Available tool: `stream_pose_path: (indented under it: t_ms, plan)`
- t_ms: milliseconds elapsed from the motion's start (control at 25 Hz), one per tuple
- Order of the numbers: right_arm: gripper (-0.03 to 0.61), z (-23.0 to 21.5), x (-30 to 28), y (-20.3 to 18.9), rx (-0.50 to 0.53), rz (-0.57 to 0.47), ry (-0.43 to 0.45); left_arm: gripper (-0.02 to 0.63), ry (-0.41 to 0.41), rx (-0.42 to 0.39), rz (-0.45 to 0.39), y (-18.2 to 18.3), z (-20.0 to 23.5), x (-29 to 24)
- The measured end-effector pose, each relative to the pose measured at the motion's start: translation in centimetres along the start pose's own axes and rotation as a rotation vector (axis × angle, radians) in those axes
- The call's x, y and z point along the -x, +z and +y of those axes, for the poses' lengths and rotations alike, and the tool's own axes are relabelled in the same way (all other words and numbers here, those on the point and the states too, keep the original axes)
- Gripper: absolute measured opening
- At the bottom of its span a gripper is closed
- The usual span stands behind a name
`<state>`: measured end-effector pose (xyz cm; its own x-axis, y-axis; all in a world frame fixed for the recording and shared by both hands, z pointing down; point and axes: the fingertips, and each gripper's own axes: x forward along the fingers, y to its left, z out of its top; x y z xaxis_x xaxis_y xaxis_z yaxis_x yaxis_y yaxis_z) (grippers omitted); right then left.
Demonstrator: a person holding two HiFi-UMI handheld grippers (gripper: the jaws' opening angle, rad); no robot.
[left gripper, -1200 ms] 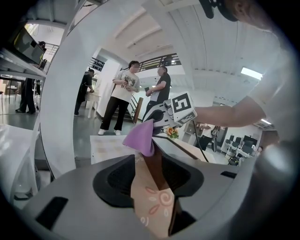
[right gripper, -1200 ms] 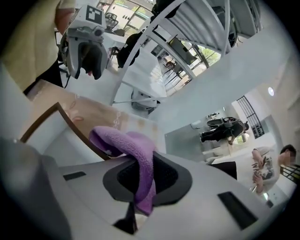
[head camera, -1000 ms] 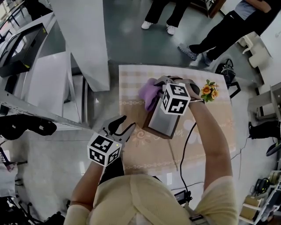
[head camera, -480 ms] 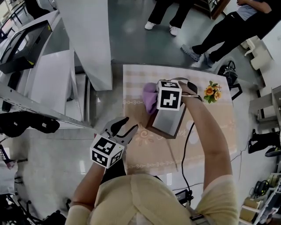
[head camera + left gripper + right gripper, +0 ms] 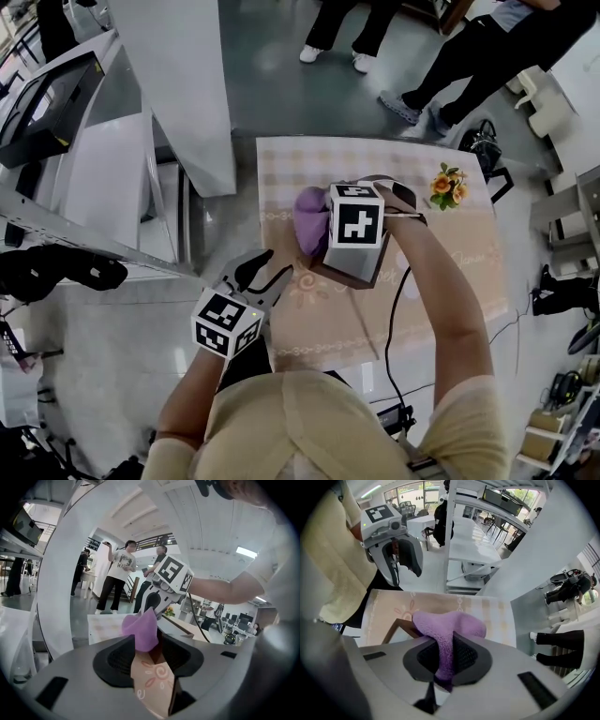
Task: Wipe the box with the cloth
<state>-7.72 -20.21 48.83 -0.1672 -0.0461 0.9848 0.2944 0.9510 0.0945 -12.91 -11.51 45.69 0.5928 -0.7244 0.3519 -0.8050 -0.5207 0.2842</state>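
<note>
A dark brown box (image 5: pixel 354 267) with a pale top stands on the table with the beige patterned cloth (image 5: pixel 431 281). My right gripper (image 5: pixel 324 231) is shut on a purple cloth (image 5: pixel 310 221) and holds it against the box's far left side. In the right gripper view the purple cloth (image 5: pixel 446 634) bulges between the jaws above the box's edge (image 5: pixel 400 626). My left gripper (image 5: pixel 259 273) hangs open off the table's left front corner, holding nothing. The left gripper view looks at the purple cloth (image 5: pixel 141 629) and the right gripper (image 5: pixel 161 590).
A small bunch of orange flowers (image 5: pixel 447 187) stands at the table's far right. A black cable (image 5: pixel 394 309) runs across the table toward me. White shelving (image 5: pixel 103 178) and a white pillar (image 5: pixel 183 84) stand to the left. People's legs (image 5: pixel 441 66) are beyond the table.
My right gripper has slid the purple cloth leftward and toward me along the box. The left gripper has barely moved.
</note>
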Motion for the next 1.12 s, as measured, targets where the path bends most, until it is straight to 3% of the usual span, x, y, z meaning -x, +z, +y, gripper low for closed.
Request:
stream_pose_path:
  t_ms: [120,440,880,1120]
  plan:
    - [0.044,2.0,0.3,0.9,0.004,-0.034,0.047,0.190,-0.019,-0.004,0.005,-0.2,-0.4,-0.1]
    - [0.045,5.8,0.8,2.6,0.017,-0.042,0.064,0.190,-0.084,-0.028,0.005,-0.2,-1.0,0.3]
    - [0.044,10.0,2.1,5.2,-0.093,-0.102,0.066,0.190,-0.191,-0.076,0.002,0.5,0.4,2.1]
    - [0.045,11.4,3.6,6.6,-0.191,-0.195,0.034,0.190,-0.233,-0.096,-0.008,1.3,1.4,2.6]
